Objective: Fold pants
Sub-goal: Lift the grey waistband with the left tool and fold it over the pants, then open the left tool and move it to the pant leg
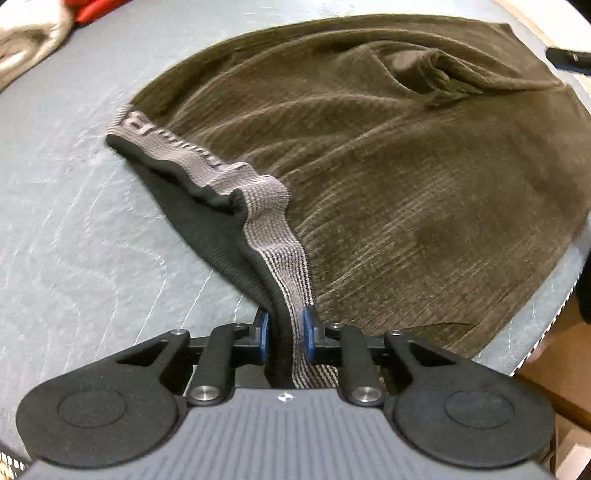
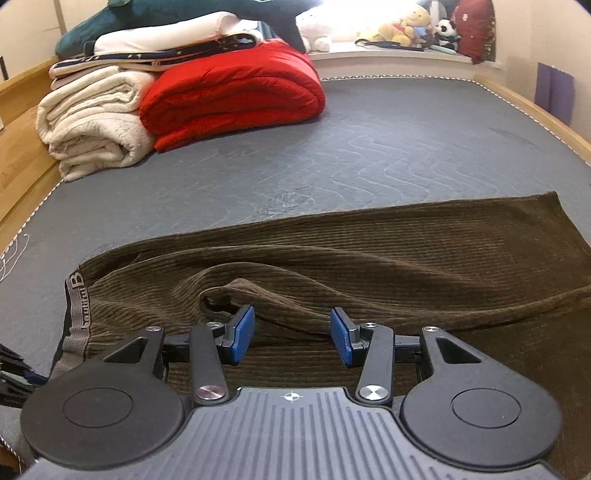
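Brown corduroy pants [image 1: 388, 155] lie spread on a grey mattress [image 1: 74, 206]. Their grey elastic waistband [image 1: 273, 236] with lettering runs from the far left down into my left gripper [image 1: 286, 334], whose blue pads [image 1: 308, 332] are shut on it at the near edge. In the right wrist view the same pants [image 2: 369, 258] stretch across, with the waistband [image 2: 75, 295] at the left. My right gripper [image 2: 291, 334] hovers open just over a raised fold of the corduroy, nothing between its blue pads [image 2: 341, 336].
A folded red quilt [image 2: 236, 96] and a rolled cream blanket [image 2: 92, 122] are stacked at the mattress's far left. Plush toys [image 2: 402, 26] sit on a ledge behind. A wooden bed frame [image 2: 535, 110] borders the mattress. Cardboard boxes [image 1: 554, 376] lie past the near edge.
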Demonstrator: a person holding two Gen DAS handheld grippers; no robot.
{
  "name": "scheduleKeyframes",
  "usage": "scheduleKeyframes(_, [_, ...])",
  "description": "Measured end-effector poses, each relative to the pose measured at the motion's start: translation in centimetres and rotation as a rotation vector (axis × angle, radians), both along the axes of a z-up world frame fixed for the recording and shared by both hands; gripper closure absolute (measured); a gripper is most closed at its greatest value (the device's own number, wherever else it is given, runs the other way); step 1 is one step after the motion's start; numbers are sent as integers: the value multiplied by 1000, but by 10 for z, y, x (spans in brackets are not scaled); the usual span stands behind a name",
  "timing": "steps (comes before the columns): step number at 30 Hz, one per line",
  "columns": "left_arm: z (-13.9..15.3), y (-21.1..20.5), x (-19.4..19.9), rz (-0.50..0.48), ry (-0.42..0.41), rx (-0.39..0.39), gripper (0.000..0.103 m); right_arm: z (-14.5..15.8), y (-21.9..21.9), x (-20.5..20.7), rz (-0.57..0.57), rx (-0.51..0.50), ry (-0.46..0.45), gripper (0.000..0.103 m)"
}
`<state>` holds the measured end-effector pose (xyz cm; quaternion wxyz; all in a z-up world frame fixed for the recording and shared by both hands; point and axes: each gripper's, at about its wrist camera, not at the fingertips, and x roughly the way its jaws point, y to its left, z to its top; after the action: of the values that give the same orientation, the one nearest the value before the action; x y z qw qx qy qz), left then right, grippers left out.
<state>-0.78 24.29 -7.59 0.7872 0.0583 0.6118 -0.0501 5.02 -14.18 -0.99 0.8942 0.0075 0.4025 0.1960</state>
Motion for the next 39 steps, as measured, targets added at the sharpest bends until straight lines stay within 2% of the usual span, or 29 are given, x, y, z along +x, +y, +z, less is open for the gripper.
scheduleKeyframes(1, [-4, -5, -2, -7, 20, 4, 82, -1, 0, -1, -3, -1, 3, 55])
scheduleKeyframes(2, [-11, -7, -5, -22, 58, 27, 87, -1, -1, -1, -3, 0, 8, 55])
scheduleKeyframes(3, [-18, -11, -7, -48, 97, 80, 90, -2, 0, -1, -3, 1, 12, 55])
scheduleKeyframes(5, [-17, -14, -10, -78, 92, 109, 89, -3, 1, -2, 0, -3, 17, 55])
scheduleKeyframes(7, [-6, -8, -6, -38, 54, 73, 86, -3, 3, -4, 6, -15, 14, 55])
scheduleKeyframes(9, [12, -3, -3, -14, -44, 49, 86, -3, 4, -6, 14, -21, 10, 55])
scheduleKeyframes(11, [25, 0, -2, 11, -107, 18, 86, -2, 3, -9, 31, -26, 3, 55])
scheduleKeyframes(13, [31, -4, -2, -17, -143, -10, 86, -2, 4, -12, 50, -46, -10, 55])
scheduleKeyframes(14, [31, -11, -3, -61, -149, -21, 85, -2, 5, -14, 60, -61, -19, 55])
scheduleKeyframes(16, [22, -26, -6, -151, -135, -24, 79, -2, 5, -18, 75, -87, -38, 55])
scheduleKeyframes(17, [13, -30, -5, -177, -103, -13, 76, -2, 4, -19, 79, -91, -43, 55])
scheduleKeyframes(19, [-19, -31, -4, -198, 33, 93, 79, -1, 0, -18, 74, -78, -36, 55])
scheduleKeyframes(21, [-19, -34, -4, -242, 26, 107, 79, 0, -6, -16, 57, -62, -31, 55])
scheduleKeyframes(23, [-12, -33, 2, -187, 19, 81, 79, 2, -12, -15, 36, -55, -38, 55])
scheduleKeyframes(25, [1, -34, 5, -185, -34, 68, 77, 5, -19, -15, 18, -47, -49, 55])
scheduleKeyframes(28, [15, -40, 12, -165, -101, 52, 63, 10, -28, -12, -10, -33, -62, 55])
scheduleKeyframes(32, [28, -53, 23, -159, -196, 94, 56, 31, -51, 0, -35, 54, -36, 55])
scheduleKeyframes(35, [38, -54, 28, -137, -306, 123, 48, 63, -67, 9, -43, 57, -113, 55])
scheduleKeyframes(38, [47, -49, 40, -63, -393, 131, 27, 89, -85, 17, -23, 29, -216, 55])
scheduleKeyframes(39, [48, -47, 44, -36, -415, 140, 24, 93, -91, 19, -18, 9, -248, 55])
